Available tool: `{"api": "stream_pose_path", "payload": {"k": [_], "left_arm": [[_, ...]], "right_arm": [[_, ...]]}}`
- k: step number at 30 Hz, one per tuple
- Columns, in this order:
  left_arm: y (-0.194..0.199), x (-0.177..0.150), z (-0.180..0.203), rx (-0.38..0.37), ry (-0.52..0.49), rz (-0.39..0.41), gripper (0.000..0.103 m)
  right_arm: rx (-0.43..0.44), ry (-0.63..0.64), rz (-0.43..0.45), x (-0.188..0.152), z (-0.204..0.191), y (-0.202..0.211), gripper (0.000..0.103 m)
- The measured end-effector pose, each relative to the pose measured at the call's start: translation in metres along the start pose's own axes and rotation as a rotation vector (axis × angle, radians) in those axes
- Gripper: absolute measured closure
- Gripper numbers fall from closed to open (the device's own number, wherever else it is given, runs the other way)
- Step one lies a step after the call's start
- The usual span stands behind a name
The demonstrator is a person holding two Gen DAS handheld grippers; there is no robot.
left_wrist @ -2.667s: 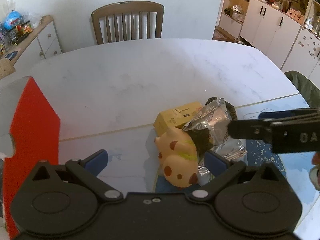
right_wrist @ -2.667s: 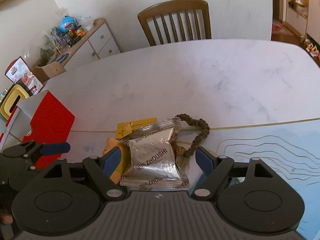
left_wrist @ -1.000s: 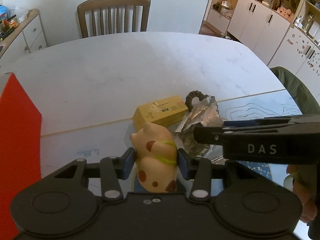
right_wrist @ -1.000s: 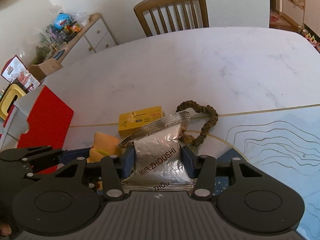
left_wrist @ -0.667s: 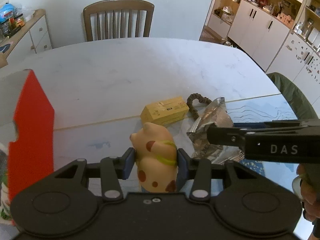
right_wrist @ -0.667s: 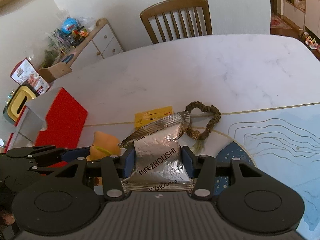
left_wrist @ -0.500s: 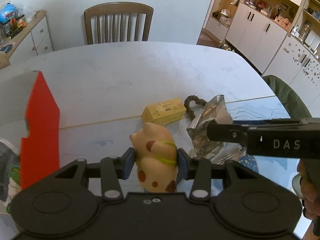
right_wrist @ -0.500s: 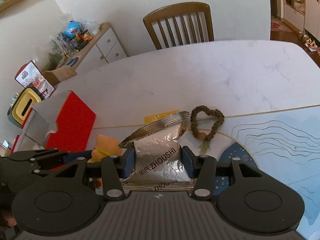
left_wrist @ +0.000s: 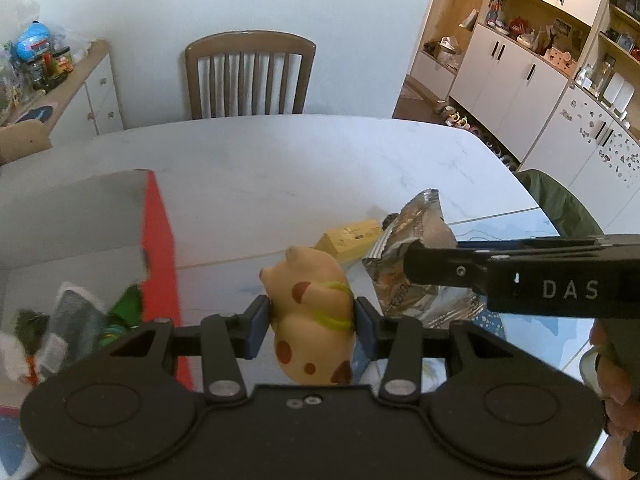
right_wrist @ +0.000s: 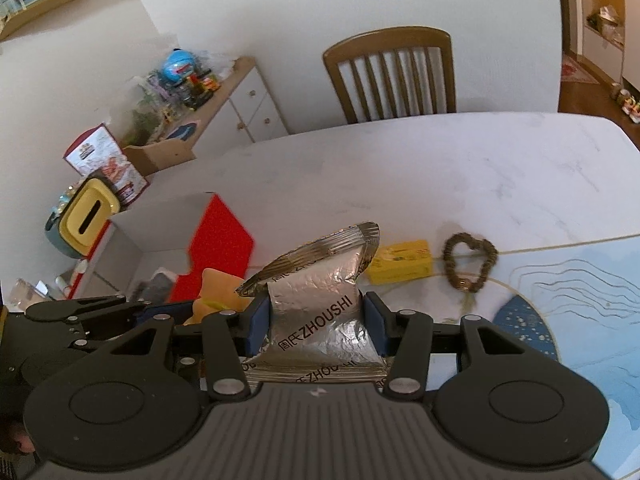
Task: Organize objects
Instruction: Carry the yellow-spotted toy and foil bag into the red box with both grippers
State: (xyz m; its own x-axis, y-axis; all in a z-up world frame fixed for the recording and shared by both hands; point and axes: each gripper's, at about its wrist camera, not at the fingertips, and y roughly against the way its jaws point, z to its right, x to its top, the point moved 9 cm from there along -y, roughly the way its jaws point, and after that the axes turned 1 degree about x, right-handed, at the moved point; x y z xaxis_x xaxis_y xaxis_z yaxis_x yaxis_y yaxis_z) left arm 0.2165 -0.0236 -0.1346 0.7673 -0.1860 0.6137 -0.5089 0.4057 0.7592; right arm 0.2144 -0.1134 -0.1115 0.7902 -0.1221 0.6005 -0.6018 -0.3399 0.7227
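Note:
My left gripper is shut on a yellow spotted toy pig, held above the table beside an open red box. The box holds several items. My right gripper is shut on a silver foil snack packet marked ZHOUSHI, lifted off the table. In the left wrist view the packet and the right gripper's black side appear to the right of the pig. A yellow carton and a brown heart-shaped hair tie lie on the table. The red box stands to the left in the right wrist view.
A white marble table carries a blue patterned mat at the right. A wooden chair stands at the far side. A sideboard with clutter and a yellow-lidded container lie left; white cabinets stand right. A hand holds the right gripper.
Both grippers shut on their objects and lifted them, the pig and the packet. Both have since moved left toward the red box, whose inside now shows. The carton and hair tie stayed on the table.

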Motion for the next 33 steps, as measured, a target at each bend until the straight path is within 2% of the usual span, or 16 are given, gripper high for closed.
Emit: {"api": "stream_pose_path", "payload": {"k": [17,23,33], "left_arm": [[0.050,-0.007,-0.084,0.052,0.020,0.027,0.059],[0.062,-0.008,-0.121,0.092,0.029,0.035,0.059],[0.078,-0.011,-0.188,0.168,0.077,0.040,0.059]], "right_arm": [[0.018,0.091,-0.020,0.003,-0.094,-0.004,0.054],[0.017,0.148,-0.026,0.006,-0.127,-0.014,0.053],[0.000,0.181,-0.033,0.009,-0.160,-0.037,0.054]]}}
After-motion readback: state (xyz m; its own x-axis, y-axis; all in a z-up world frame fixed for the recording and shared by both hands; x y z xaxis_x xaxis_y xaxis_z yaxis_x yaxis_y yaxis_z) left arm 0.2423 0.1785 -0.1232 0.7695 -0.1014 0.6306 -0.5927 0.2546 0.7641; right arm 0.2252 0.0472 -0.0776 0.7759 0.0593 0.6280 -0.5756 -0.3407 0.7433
